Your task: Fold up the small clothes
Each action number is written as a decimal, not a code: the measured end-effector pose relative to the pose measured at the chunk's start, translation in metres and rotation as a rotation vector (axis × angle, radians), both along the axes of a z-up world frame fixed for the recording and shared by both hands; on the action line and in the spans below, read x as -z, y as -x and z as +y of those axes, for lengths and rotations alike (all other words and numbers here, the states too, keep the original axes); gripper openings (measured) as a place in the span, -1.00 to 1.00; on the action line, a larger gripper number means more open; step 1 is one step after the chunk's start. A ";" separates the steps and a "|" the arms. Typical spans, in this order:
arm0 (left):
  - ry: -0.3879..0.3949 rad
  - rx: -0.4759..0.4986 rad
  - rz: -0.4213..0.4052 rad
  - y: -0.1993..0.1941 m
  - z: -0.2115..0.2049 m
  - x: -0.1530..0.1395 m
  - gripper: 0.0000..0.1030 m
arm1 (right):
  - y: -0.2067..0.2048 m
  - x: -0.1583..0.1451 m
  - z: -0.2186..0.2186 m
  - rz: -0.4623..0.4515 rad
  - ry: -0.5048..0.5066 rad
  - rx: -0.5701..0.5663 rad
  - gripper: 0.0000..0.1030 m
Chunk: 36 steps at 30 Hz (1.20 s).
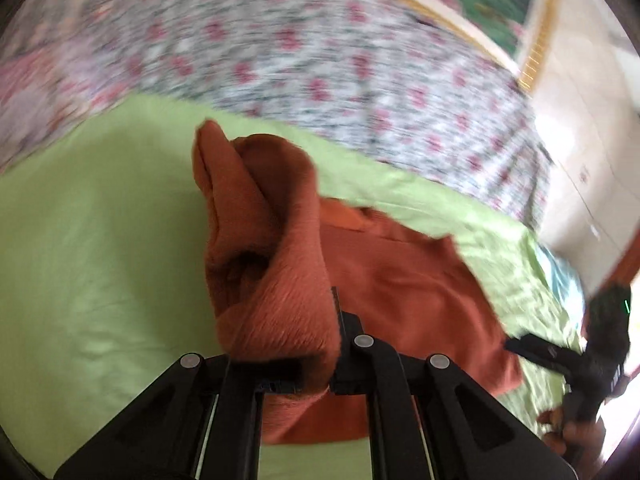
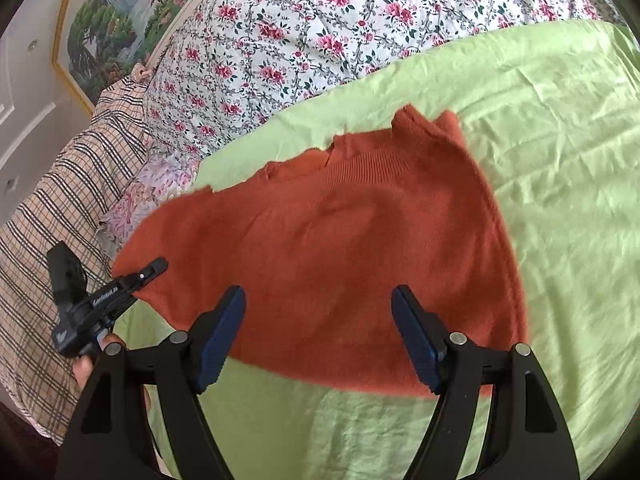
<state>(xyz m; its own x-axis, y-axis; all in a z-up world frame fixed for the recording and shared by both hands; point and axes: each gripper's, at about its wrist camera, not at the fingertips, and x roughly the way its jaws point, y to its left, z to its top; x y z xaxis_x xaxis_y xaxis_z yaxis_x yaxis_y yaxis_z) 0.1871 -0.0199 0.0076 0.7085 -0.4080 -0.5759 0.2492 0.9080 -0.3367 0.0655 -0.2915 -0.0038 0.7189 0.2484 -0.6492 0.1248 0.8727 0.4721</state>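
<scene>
The left gripper (image 1: 320, 364) is clamping a bunched fold of an orange sweater (image 2: 340, 248), its jaws pressed nearly together on the knit, and is holding that fold raised so that it is rising as a thick roll straight ahead of the fingers, its tip pointing away from them. In the right wrist view the same gripper (image 2: 158, 266) is showing at the sweater's left edge, gripping the cloth there, with a hand (image 2: 86, 364) partly visible behind its handle.

The right gripper (image 2: 320, 336) is hovering with its jaws spread wide and nothing between the blue pads (image 2: 218, 340), directly over the sweater's near edge. The rest of the sweater is lying flat just beyond these fingers, its long axis running from lower left to upper right, its ribbed collar pointing away from the gripper toward the far side.

The sweater is lying on a green sheet (image 2: 560, 160) that is spreading around both grippers. Beyond it, a floral quilt (image 2: 304, 28) is lying across the far side, with a checked cloth (image 2: 52, 208) to the left of the right gripper. A framed landscape painting (image 2: 108, 20) is hanging on the wall at far left. The left wrist view is blurring heavily.
</scene>
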 end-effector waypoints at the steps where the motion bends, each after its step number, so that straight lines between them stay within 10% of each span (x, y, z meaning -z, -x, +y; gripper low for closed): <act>1: -0.012 0.032 -0.006 0.001 -0.015 -0.001 -0.87 | -0.003 -0.002 -0.005 0.007 -0.009 -0.002 0.48; 10: -0.208 0.161 0.016 0.005 -0.114 0.046 -0.88 | -0.056 0.003 -0.033 0.087 -0.113 -0.076 0.48; 20: -0.274 0.165 -0.029 0.015 -0.116 0.050 -0.88 | -0.158 0.052 0.019 0.261 -0.213 -0.252 0.48; 22: -0.288 0.168 -0.034 0.019 -0.117 0.049 -0.88 | -0.173 0.056 0.030 0.261 -0.205 -0.273 0.13; 23: -0.296 0.170 -0.039 0.020 -0.117 0.047 -0.88 | -0.179 0.058 0.034 0.256 -0.200 -0.277 -0.55; 24: -0.294 0.175 -0.042 0.021 -0.117 0.044 -0.88 | -0.181 0.059 0.034 0.261 -0.189 -0.273 -0.71; 36: -0.164 0.369 -0.068 0.040 -0.192 0.014 -0.87 | -0.123 -0.022 -0.044 0.055 -0.040 -0.181 -0.72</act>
<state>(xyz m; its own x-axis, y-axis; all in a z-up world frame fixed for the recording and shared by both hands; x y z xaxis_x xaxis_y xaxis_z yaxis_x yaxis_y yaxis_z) 0.1467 -0.2118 -0.0060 0.5702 -0.5488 -0.6114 0.5852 0.7936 -0.1665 0.1881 -0.3356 0.0178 0.6237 0.3970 -0.6733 -0.0061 0.8639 0.5036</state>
